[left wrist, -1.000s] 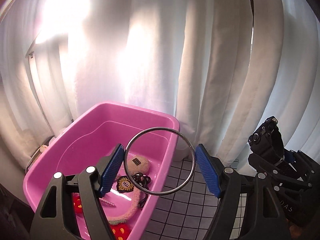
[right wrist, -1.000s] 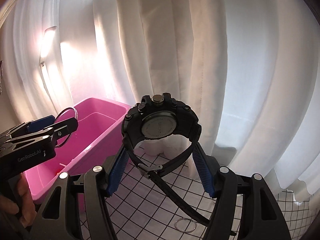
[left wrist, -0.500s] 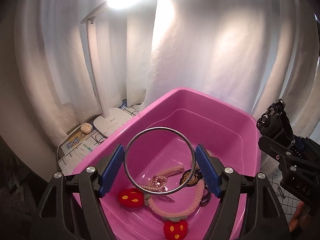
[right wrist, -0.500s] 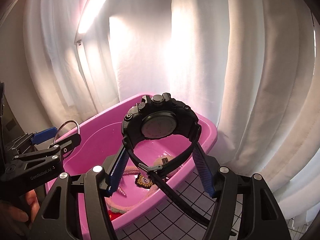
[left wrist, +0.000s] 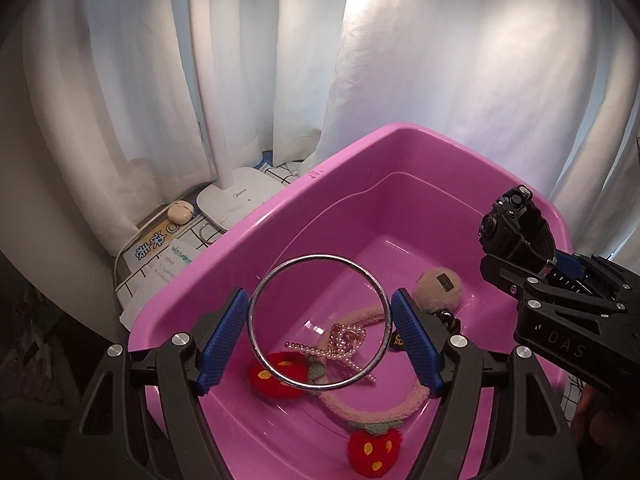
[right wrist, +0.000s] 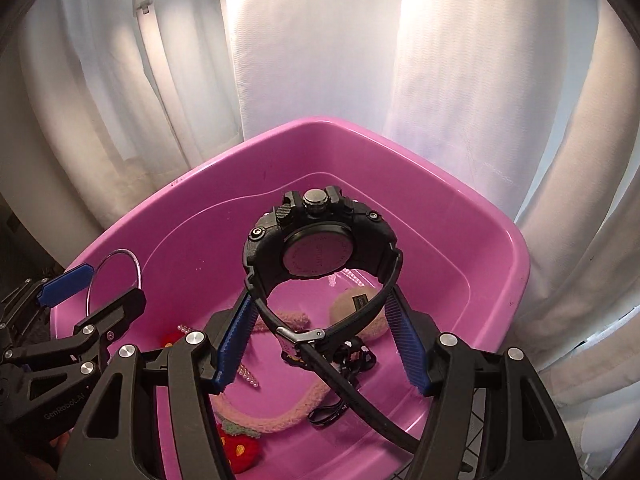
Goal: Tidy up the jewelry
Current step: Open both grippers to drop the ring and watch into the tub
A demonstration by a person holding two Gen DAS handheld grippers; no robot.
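The left gripper [left wrist: 318,342] clamps a metal bangle [left wrist: 319,322] and the right gripper [right wrist: 320,336] clamps a black watch [right wrist: 320,246], both held above the pink tub [left wrist: 240,240]. On its floor lie a pearl string [left wrist: 340,340] and a fuzzy strawberry headband [left wrist: 376,412]. Both held pieces remain to be dropped in.

Headband [left wrist: 376,408] and pearls [left wrist: 340,340] in tub [left wrist: 248,248] — lamp [left wrist: 236,196] behind-left.
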